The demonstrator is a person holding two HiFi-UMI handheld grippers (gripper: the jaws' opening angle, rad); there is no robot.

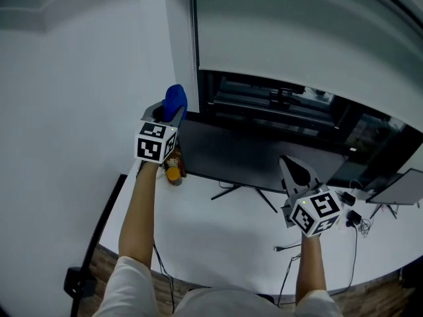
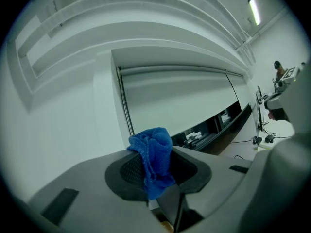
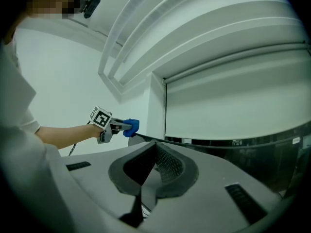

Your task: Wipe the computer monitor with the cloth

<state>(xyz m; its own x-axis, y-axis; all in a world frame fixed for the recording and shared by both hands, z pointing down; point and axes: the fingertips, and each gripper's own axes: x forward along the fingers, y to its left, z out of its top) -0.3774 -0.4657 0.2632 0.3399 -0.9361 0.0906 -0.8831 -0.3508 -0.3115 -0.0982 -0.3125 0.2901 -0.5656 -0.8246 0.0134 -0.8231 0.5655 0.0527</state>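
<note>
In the head view, the left gripper is held up at the top left corner of the wide black flat computer monitor, which stands on thin black legs on the white desk. A crumpled blue cloth is clamped at the tips of this gripper and lies just beside the monitor's upper corner; whether it touches the monitor cannot be told from here. The right gripper is held low in front of the screen's right part, its jaws drawn together to a point. A small yellow-orange object stands on the desk below the left gripper, and thin black cables trail over the desk's front edge. A white roller blind is drawn most of the way down behind the monitor.

In the left gripper view, the jaws are pressed onto the blue cloth, which bulges out above them and hangs down between the dark pads. The monitor is seen edge-on as a dark strip running off to the right.

In the right gripper view, the right gripper has its jaws closed tip to tip, with nothing between them. Beyond them, the left gripper with the cloth is seen at the end of a bare forearm, the cloth at the left end of the monitor's top edge.
</note>
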